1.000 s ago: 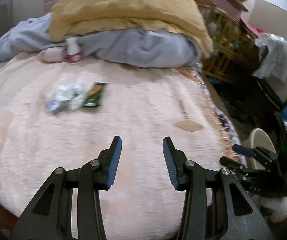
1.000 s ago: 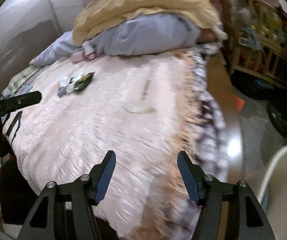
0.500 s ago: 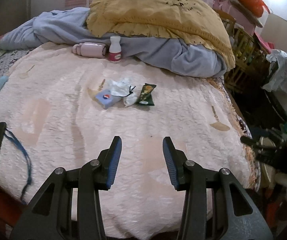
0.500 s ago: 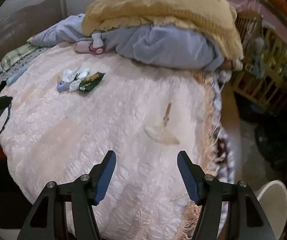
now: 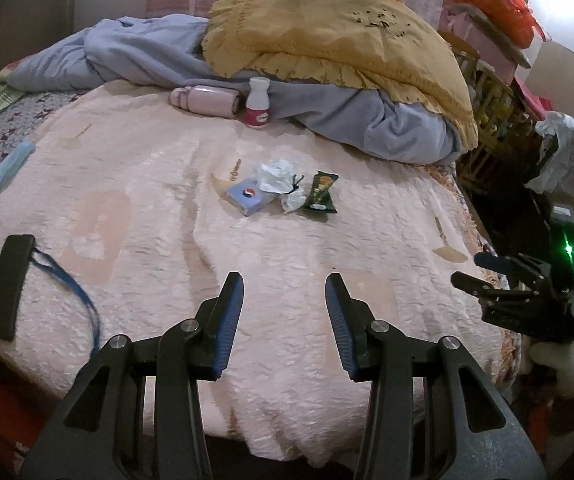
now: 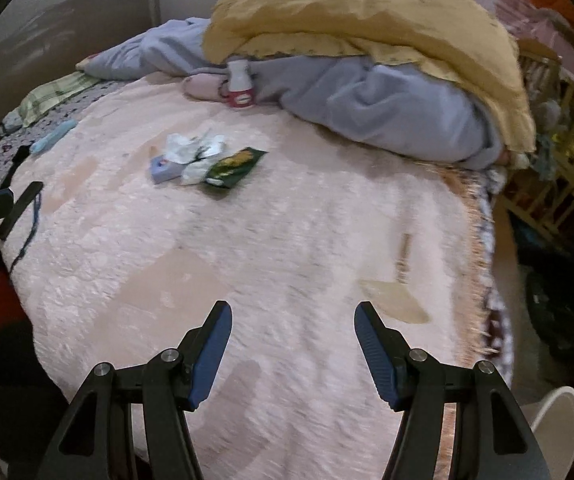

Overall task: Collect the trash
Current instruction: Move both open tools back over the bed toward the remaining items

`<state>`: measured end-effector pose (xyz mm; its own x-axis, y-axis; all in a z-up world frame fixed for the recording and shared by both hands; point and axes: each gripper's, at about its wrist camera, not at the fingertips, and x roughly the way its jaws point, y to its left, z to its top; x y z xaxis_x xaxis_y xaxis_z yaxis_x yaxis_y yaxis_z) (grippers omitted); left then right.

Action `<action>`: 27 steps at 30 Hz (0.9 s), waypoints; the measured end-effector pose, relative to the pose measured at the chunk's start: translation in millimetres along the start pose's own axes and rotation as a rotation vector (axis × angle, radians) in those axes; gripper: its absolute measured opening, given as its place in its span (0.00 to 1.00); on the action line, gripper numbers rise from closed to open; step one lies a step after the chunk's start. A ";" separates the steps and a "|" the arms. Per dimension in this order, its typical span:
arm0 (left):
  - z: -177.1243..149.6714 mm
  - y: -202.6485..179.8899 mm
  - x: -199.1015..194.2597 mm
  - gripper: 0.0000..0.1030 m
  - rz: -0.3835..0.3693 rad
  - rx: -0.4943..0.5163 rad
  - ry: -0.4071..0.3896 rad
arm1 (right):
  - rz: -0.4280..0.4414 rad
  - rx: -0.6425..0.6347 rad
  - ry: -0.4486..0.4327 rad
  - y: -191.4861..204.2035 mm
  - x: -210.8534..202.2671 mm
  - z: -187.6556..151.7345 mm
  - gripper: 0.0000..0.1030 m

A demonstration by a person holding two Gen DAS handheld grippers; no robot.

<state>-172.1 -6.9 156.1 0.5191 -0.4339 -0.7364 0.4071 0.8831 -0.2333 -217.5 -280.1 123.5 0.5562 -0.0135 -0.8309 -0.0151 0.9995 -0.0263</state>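
**Trash cluster on the pink bedspread, both tongs released**

Your left gripper (image 5: 283,292) and right gripper (image 6: 291,322) hang over the pink bedspread (image 5: 367,240), jaws apart, nothing between them. The trash lies at 12 o'clock in the left view: a blue packet (image 5: 250,196) with a round red-white-blue logo, crumpled white paper (image 5: 277,176) and a green wrapper (image 5: 321,194), all touching. Beyond them stand a white bottle (image 5: 258,103), its label unreadable, and heaped bedding (image 5: 347,40). At 9 o'clock lies a black strap (image 5: 7,286). No object lies between your jaws and the trash.
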 end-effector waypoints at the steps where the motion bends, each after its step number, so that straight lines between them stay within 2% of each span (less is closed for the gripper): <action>1: -0.6 1.2 -1.0 0.40 0.002 -0.001 -0.002 | 0.009 -0.007 0.004 4.0 2.9 2.0 0.59; 8: -0.2 14.8 -0.6 0.39 0.023 -0.059 -0.005 | 0.039 -0.063 0.013 26.9 19.3 16.2 0.61; 10: 0.8 14.8 -0.8 0.39 0.030 -0.065 -0.009 | 0.054 -0.067 0.008 29.6 21.5 15.8 0.66; 14: 2.2 11.3 -0.8 0.39 0.035 -0.065 -0.008 | 0.078 -0.079 0.013 31.3 26.1 12.7 0.66; 27: 9.1 1.3 -3.0 0.39 0.031 -0.070 -0.033 | 0.142 0.023 0.003 0.9 29.1 9.6 0.66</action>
<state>-166.2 -6.0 163.7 0.5557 -0.4109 -0.7227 0.3375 0.9060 -0.2556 -193.3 -279.4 104.6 0.5472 0.1277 -0.8272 -0.0739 0.9918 0.1043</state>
